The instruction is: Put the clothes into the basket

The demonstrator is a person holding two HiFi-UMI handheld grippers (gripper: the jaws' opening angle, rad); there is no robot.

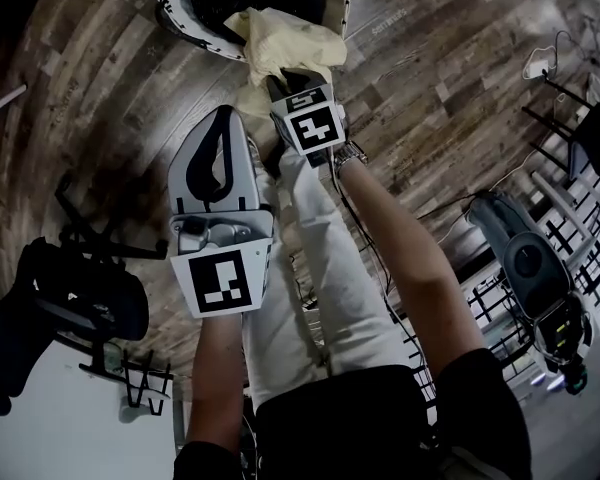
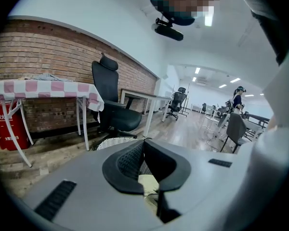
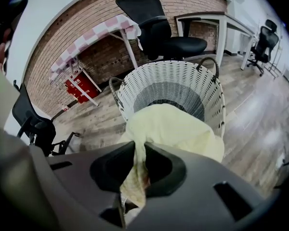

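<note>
Hanging from the pinching right gripper (image 1: 283, 80) in the head view, the yellow garment (image 1: 285, 40) drapes over the white basket (image 1: 175, 13) rim. Left gripper view: the left gripper (image 2: 144, 142) is pressed together, empty. Right gripper view: the basket's interior looks dark.

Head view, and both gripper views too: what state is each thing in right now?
White woven plastic basket: upright, open-topped.
Pale yellow cloth garment: pinched, hanging at that basket's near rim, not yet dropped inside.
Right tool: shut on the garment.
Left tool: jaws together, holding nothing.
</note>
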